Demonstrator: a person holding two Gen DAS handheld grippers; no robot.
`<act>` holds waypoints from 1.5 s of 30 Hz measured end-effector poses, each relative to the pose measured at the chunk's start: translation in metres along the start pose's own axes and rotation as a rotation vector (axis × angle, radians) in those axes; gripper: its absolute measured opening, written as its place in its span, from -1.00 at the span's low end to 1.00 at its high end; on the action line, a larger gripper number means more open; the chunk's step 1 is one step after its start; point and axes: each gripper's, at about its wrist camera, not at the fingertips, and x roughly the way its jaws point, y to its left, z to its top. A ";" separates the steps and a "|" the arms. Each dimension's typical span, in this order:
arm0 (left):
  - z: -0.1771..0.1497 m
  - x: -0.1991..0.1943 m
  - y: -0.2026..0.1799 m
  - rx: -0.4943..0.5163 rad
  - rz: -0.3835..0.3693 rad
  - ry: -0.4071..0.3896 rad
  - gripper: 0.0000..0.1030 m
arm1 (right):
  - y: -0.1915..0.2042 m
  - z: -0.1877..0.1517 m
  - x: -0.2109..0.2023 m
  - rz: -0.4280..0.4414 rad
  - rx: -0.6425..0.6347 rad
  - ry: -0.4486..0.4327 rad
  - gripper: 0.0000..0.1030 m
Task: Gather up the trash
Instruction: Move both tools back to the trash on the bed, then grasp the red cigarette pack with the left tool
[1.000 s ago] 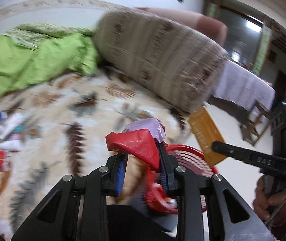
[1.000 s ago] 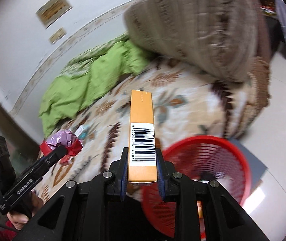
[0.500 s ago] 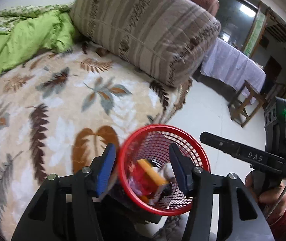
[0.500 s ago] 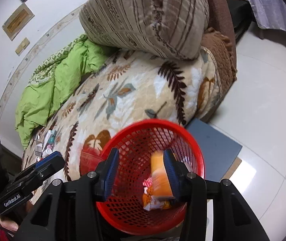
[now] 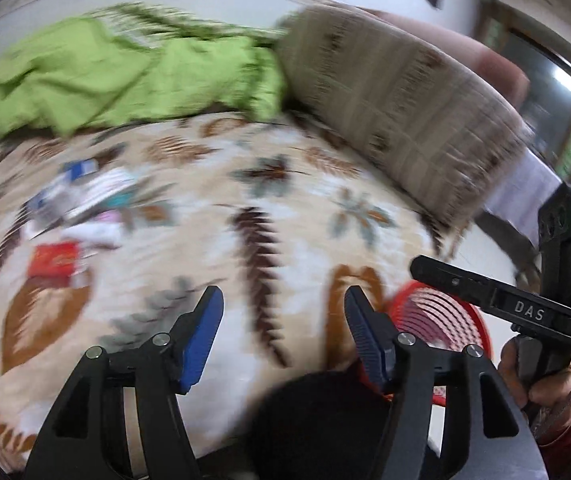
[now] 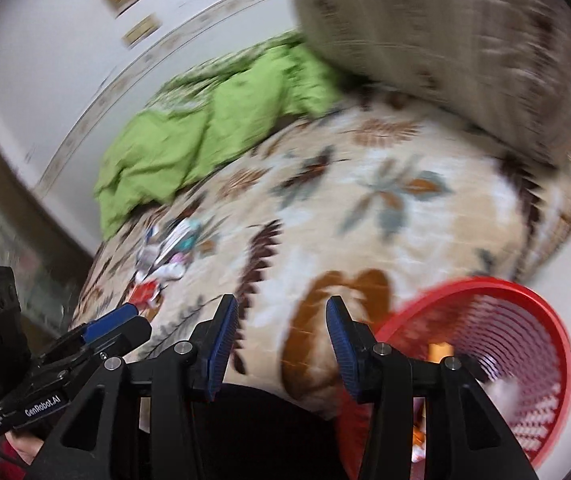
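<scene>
My left gripper (image 5: 283, 312) is open and empty above the leaf-patterned blanket (image 5: 293, 216). My right gripper (image 6: 281, 322) is open and empty too, beside the red mesh basket (image 6: 525, 320). The basket also shows at the lower right of the left wrist view (image 5: 441, 316). An orange box (image 6: 439, 350) and other scraps lie inside it. A blurred pile of trash (image 5: 81, 200) lies on the blanket at the left, with a red packet (image 5: 55, 258) at its near edge. The pile also shows in the right wrist view (image 6: 165, 252).
A green quilt (image 5: 125, 68) lies bunched at the back of the bed. A large striped brown cushion (image 5: 397, 92) stands at the right. The right gripper's body (image 5: 517, 312) shows in the left wrist view. Both views are motion-blurred.
Both grippers let their trash go into the red basket, then swung up and left, away from the basket and back toward the bed. Both are open and empty now.
</scene>
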 end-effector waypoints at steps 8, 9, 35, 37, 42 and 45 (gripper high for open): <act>-0.002 -0.019 0.117 -0.221 0.237 -0.059 0.24 | 0.072 0.016 0.078 0.106 -0.162 0.125 -0.05; -0.002 -0.019 0.133 -0.249 0.267 -0.059 0.24 | 0.081 0.018 0.089 0.120 -0.181 0.144 -0.05; 0.006 0.073 0.214 -0.228 -0.060 0.269 0.23 | 0.115 0.037 0.184 0.192 -0.144 0.257 -0.05; -0.005 0.060 0.189 -0.151 -0.084 0.277 0.24 | 0.115 0.036 0.181 0.190 -0.161 0.255 -0.05; -0.006 0.047 0.163 -0.044 0.019 0.216 0.58 | 0.109 0.037 0.180 0.188 -0.153 0.250 -0.05; -0.001 0.062 0.163 -0.067 0.060 0.237 0.59 | 0.106 0.041 0.179 0.189 -0.129 0.241 -0.05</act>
